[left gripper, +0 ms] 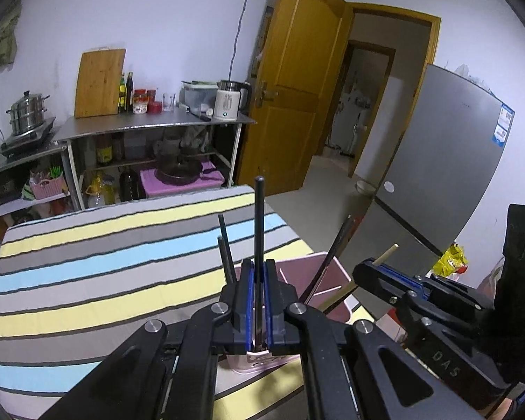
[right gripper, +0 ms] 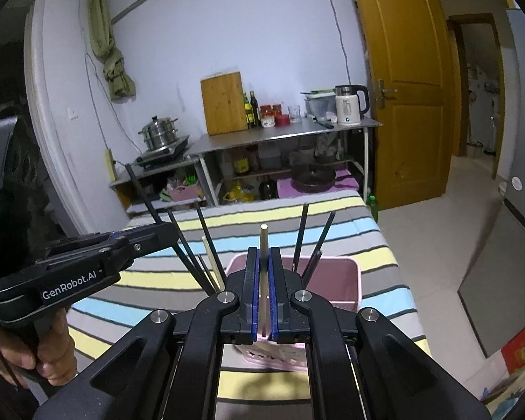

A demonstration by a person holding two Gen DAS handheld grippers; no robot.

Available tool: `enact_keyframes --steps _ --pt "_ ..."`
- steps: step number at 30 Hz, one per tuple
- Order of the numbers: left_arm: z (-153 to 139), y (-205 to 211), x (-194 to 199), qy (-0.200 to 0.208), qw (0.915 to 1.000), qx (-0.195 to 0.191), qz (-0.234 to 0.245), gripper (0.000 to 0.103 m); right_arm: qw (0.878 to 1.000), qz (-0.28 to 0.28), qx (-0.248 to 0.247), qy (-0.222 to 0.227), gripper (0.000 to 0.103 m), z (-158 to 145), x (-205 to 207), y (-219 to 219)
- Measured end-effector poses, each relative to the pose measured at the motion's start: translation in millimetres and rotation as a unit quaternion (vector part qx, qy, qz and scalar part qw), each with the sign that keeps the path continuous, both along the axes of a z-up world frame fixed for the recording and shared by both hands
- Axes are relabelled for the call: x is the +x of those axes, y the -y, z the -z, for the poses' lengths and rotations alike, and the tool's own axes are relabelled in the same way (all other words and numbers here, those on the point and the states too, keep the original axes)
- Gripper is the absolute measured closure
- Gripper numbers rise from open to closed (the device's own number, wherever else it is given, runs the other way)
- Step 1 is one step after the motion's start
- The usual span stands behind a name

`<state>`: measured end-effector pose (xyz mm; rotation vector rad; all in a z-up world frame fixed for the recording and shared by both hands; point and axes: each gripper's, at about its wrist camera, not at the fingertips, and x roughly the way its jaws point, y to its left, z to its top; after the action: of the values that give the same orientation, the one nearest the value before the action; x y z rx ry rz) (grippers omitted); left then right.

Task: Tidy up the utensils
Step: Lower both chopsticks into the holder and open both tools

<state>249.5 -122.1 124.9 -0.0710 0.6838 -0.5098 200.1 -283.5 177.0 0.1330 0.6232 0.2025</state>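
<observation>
My left gripper is shut on a black chopstick that stands upright between its blue pads, over a pink bin on the striped tablecloth. Two more black chopsticks lean in the bin. In the right wrist view my right gripper is shut on a pale wooden chopstick above the same pink bin, which holds several black chopsticks. The left gripper shows at left with its black chopstick. The right gripper appears at the right of the left wrist view.
A steel shelf across the room carries a kettle, a cutting board and a steamer pot. A yellow door stands ajar, and a grey fridge is to the right. A person's hand grips the left handle.
</observation>
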Motion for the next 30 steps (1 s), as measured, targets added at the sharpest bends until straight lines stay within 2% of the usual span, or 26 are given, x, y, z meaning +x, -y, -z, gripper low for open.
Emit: enact_keyframes --steps 7,17,21,23,30 --pt "25.2 4.2 6.3 -0.02 0.9997 0.015 0.005 0.098 1.0 -0.003 -0.006 -0.024 0.098 23.6 8.0 -3.6" --pt "44.7 8.5 6.2 -0.039 0.9988 0.03 0.007 0.098 0.998 -0.002 -0.014 -0.055 0.098 46.8 12.6 -5.4" --pt "44.0 8.1 3.2 -0.039 0.9989 0.026 0.01 0.093 0.998 0.001 -0.013 -0.062 0.097 47.3 13.9 -3.6" --pt "40.3 5.8 0.2 -0.035 0.9991 0.019 0.01 0.088 0.998 0.003 -0.018 -0.055 0.092 42.8 11.3 -3.7" --pt "16.7 -0.2 -14.4 -0.003 0.9998 0.016 0.011 0.08 0.999 0.003 -0.018 -0.027 0.091 21.3 0.2 -2.5"
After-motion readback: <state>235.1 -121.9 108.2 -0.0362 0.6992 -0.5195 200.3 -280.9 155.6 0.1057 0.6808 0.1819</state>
